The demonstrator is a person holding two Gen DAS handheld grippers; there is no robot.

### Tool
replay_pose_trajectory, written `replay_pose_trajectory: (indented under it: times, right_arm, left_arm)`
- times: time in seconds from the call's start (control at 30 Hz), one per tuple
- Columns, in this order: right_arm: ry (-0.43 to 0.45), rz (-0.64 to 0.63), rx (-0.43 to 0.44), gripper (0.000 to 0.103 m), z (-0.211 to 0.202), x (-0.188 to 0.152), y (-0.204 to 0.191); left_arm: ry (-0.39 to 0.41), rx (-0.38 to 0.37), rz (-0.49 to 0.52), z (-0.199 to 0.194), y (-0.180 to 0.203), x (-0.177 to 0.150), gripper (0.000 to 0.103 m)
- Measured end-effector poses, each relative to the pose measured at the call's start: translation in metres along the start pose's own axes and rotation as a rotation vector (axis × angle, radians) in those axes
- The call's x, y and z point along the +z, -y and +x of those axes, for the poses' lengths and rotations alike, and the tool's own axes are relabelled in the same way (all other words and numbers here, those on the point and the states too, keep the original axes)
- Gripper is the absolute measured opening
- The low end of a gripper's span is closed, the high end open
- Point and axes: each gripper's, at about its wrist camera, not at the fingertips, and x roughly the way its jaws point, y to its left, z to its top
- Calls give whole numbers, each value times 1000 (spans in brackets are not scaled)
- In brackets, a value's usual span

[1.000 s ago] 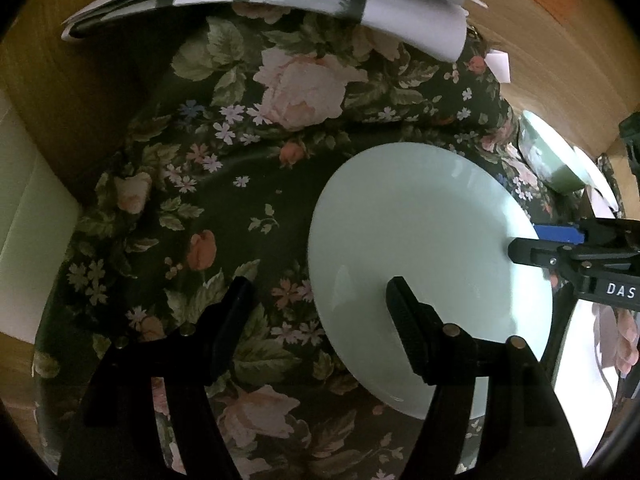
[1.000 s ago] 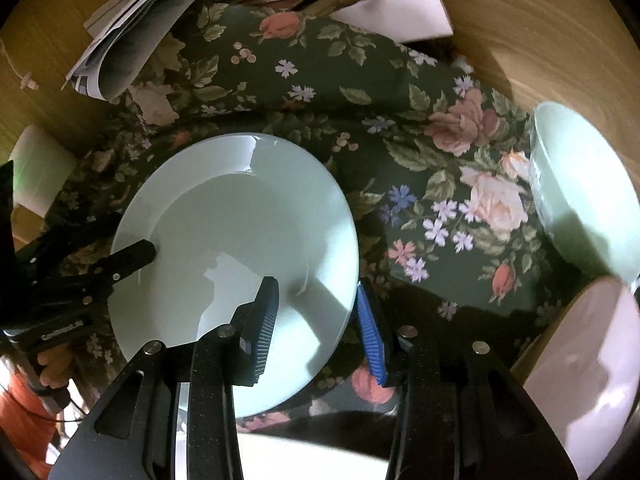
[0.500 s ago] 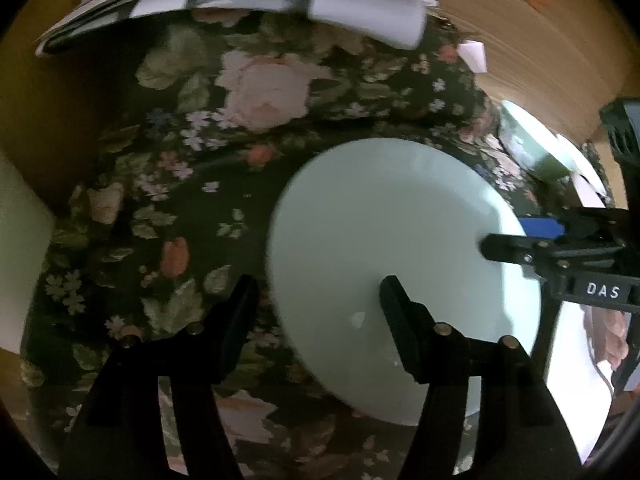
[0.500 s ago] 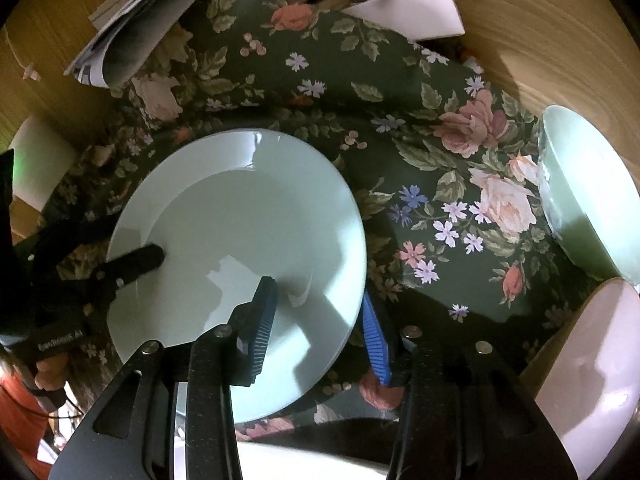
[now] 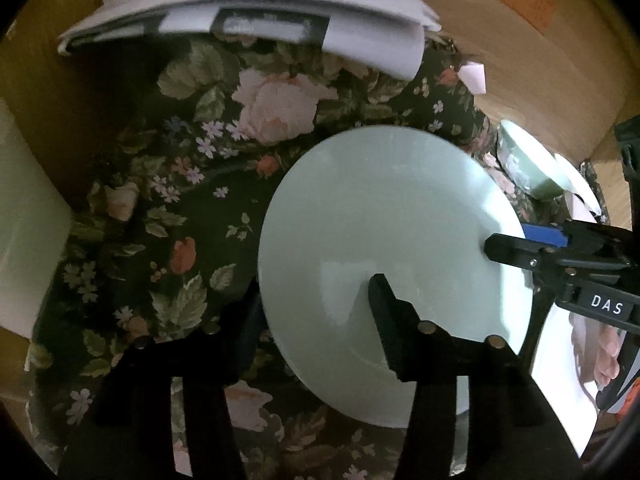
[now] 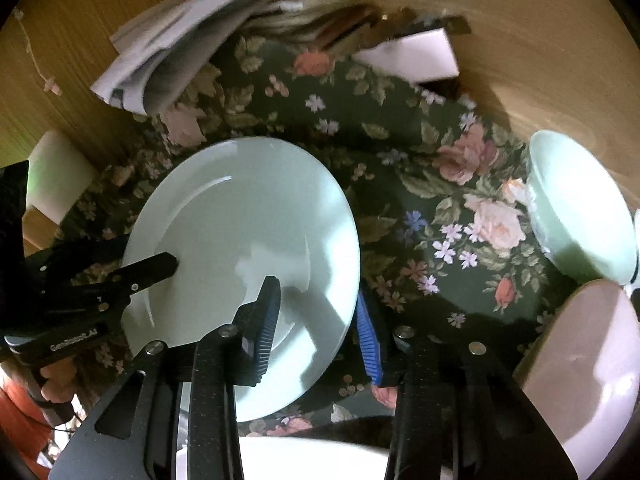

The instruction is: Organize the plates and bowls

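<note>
Altogether 2 claws (image 6: 316, 320) (image 5: 316, 308) grip 1 plate (image 6: 240, 216).

White letters "DAS" readable on a black label on the right gripper (image 5: 520, 244), seen at the right edge of the left wrist view. Small pale print on the black body of the left gripper (image 6: 152, 264) in the right wrist view, roughly "Gen…AI", too blurred to spell out. Printed papers (image 5: 248, 12) at the top, nothing legible there.
</note>
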Motion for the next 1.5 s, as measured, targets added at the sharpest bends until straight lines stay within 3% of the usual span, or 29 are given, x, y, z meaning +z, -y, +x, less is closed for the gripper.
replay_pose_trajectory:
  times: [0.5,0.63,1.13,1.5]
  right_arm:
    - [108,56,42,34,-50,4,20]
    - [135,61,36,34,-52,5,11]
    - [206,130,29,29,-97,-32,24]
    - [238,171,-8,18,-119,-59,38]
  left_arm:
    - [93,-12,-15,-58,-6,-4,40]
    - [107,-17,-5,-72,-4,-8,39]
    - [132,-59,26,-93,39,-20,39]
    - [121,-90,52,-100,66,-34,39]
